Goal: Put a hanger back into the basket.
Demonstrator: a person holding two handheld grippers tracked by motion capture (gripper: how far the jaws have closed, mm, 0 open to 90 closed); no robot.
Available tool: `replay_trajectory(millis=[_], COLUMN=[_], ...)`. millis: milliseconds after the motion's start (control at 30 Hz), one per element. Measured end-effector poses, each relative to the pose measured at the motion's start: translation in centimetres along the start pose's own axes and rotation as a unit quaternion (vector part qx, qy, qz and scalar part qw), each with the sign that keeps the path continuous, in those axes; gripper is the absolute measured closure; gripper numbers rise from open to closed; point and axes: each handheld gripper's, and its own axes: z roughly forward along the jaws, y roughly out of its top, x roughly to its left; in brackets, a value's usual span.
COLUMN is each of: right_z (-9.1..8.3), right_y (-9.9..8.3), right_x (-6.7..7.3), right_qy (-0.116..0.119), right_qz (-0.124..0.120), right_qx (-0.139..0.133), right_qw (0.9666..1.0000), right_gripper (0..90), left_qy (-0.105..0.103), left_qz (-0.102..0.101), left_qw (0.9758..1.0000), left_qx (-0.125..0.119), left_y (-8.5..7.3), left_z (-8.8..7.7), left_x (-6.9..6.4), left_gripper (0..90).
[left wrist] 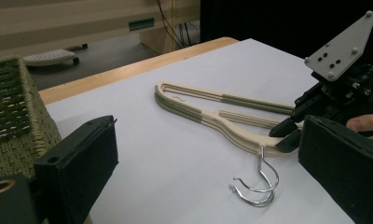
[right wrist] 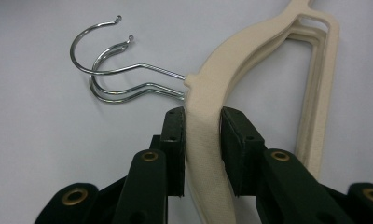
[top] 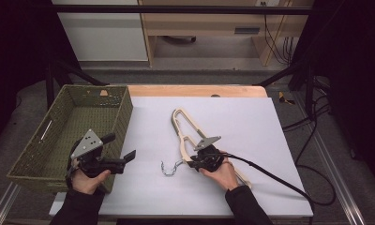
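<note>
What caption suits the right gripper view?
Right gripper clamped on stacked cream plastic hangers beside their chrome hooks.

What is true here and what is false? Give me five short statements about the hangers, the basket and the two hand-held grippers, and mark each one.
1. The right hand-held gripper is shut on the cream hangers near their metal hooks. True.
2. The hangers lie inside the basket. False: they lie on the white table top, to the right of the basket.
3. The left hand-held gripper holds a hanger. False: its jaws stand open with nothing between them.
4. More than one hook shows at the hangers' neck. True.
5. The basket is full of clothes. False: no clothes show in it; its woven floor is bare.
</note>
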Motion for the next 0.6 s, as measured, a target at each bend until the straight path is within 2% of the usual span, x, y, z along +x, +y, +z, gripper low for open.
replay_trajectory(millis=[133,267,300,333,500,600], right_z=[-0.4,-0.7,-0.8,-0.7,-0.9,-1.0], right_y=[0.1,0.3,0.3,0.3,0.4,0.4], right_x=[0.0,-0.1,-0.2,-0.2,-0.3,-0.2], right_qy=[-0.002,0.003,0.003,0.002,0.005,0.005], right_qz=[0.001,0.004,0.002,0.005,0.004,0.007], right_qx=[-0.006,-0.009,-0.006,-0.009,-0.013,-0.014], right_qw=[1.0000,0.9999,1.0000,0.9999,0.9999,0.9999], right_gripper=[71.9,72.1,72.0,72.1,72.2,72.3], left_qy=[-0.008,-0.024,-0.030,-0.030,-0.045,-0.063], left_qz=[0.005,0.012,0.015,0.015,0.028,0.039], left_qw=[0.9999,0.9996,0.9992,0.9992,0.9974,0.9945], left_qx=[0.003,0.011,0.020,0.020,0.050,0.074], left_y=[0.2,0.4,0.4,0.4,0.8,1.2], left_z=[0.3,1.1,1.9,1.9,4.7,6.8], left_x=[-0.7,-2.0,-2.9,-2.9,-4.7,-5.6], left_gripper=[5.0,6.9,7.5,8.0,11.9,16.3])
